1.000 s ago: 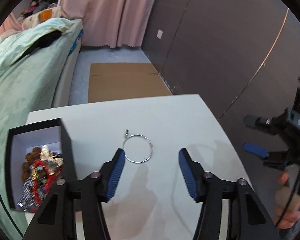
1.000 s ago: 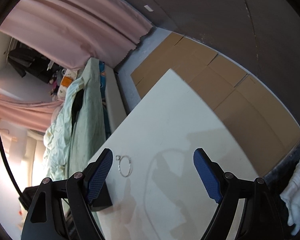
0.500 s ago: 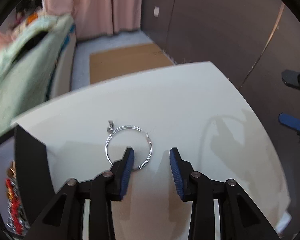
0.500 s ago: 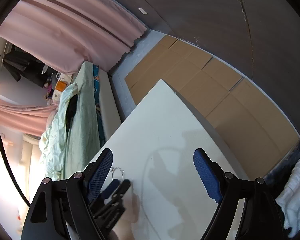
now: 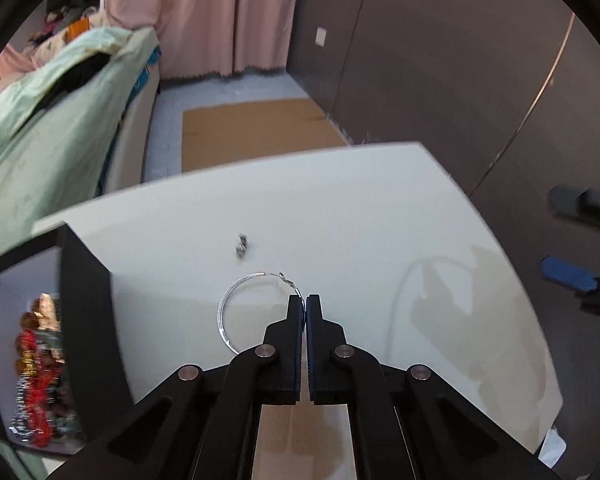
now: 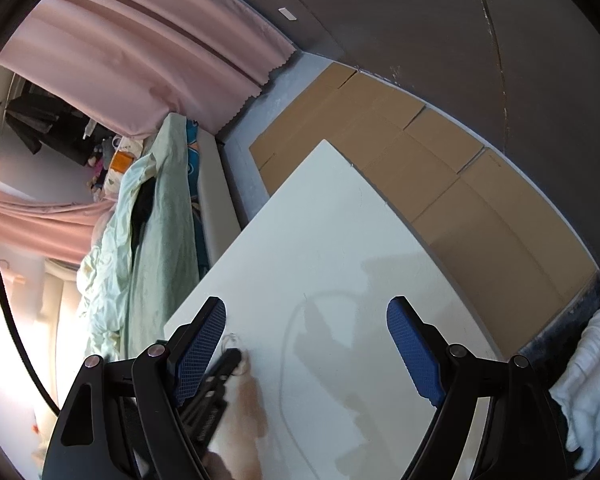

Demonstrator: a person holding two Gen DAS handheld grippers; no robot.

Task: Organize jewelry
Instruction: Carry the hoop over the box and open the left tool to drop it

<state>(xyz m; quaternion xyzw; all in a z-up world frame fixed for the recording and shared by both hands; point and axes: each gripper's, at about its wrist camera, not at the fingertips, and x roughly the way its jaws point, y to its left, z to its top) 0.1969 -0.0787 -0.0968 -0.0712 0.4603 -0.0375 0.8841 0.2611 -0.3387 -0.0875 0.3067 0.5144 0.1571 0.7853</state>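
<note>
A thin silver hoop bracelet lies on the white table. My left gripper is shut on the hoop's right side near its clasp. A small silver charm lies on the table just beyond the hoop. A black box with a white inside stands at the left and holds a heap of red, gold and silver jewelry. My right gripper is open and empty above the table's right part; the left gripper and the hoop show by its left finger.
A bed with a green quilt runs along the table's left. Flat cardboard lies on the floor beyond the far edge. A dark wall and pink curtain stand behind. My right gripper shows at the right edge.
My left gripper moved forward to the hoop and closed from wide open onto its right side. The right gripper stayed open and barely moved.
</note>
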